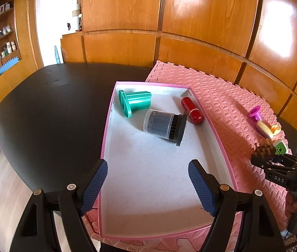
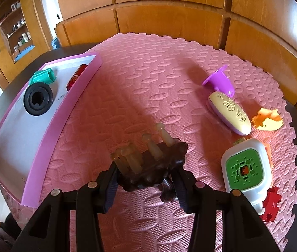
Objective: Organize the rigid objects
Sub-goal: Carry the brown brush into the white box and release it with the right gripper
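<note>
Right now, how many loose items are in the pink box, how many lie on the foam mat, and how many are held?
In the pink box: 3
On the foam mat: 5
Held by the right gripper: 1
Total: 9

A pink foam mat [image 2: 148, 73] embossed with ovals carries a pink-walled, white-floored box [image 1: 148, 178]. At its twelve o'clock end lie a teal holder [image 1: 134, 104], a red capsule [image 1: 191, 110] and a dark, possibly grey, canister [image 1: 162, 126].
</note>
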### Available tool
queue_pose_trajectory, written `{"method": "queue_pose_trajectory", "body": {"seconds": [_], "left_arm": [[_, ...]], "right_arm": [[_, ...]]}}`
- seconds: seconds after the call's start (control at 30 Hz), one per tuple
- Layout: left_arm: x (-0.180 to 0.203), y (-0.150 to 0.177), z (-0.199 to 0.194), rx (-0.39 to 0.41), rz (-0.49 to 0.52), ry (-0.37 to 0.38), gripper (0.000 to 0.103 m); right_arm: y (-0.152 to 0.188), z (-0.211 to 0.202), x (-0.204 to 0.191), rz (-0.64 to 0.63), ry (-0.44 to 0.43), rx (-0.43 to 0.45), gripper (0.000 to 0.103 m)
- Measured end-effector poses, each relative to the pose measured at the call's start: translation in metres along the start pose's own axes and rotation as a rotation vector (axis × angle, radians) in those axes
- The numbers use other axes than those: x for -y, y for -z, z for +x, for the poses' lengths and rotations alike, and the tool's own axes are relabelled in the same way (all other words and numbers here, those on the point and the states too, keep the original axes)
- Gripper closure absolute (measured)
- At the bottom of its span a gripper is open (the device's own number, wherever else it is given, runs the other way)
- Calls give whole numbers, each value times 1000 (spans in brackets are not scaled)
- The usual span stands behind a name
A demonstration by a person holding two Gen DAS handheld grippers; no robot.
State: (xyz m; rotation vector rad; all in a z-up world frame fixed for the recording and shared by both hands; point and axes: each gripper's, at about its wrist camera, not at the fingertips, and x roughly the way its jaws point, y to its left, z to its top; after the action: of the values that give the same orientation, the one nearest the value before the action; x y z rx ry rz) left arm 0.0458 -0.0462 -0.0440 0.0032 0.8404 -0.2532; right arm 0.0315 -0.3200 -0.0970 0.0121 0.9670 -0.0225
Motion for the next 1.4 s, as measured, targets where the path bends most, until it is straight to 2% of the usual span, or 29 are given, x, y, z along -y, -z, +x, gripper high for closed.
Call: {"method": "queue_pose_trajectory", "body": {"seconds": [0.23, 0.6, 1.17, 1.27, 1.4], "left_arm": [[-7, 2, -3, 9, -21, 13, 23], [-16, 7, -7, 17, -50, 30, 23], [-29, 14, -14, 32, -61, 13, 23], [-36, 16, -13, 24, -73, 7, 23], [-49, 18, -10, 17, -108, -1, 23]], "right_arm": [[-1, 2, 2, 25, 3, -6, 55], [-3, 8, -6, 21, 52, -44, 55], [5, 4, -12, 49, 108, 4, 56], [0, -2, -13, 93, 67, -8, 56], [-15, -27, -36, 56, 19, 71, 56]]}}
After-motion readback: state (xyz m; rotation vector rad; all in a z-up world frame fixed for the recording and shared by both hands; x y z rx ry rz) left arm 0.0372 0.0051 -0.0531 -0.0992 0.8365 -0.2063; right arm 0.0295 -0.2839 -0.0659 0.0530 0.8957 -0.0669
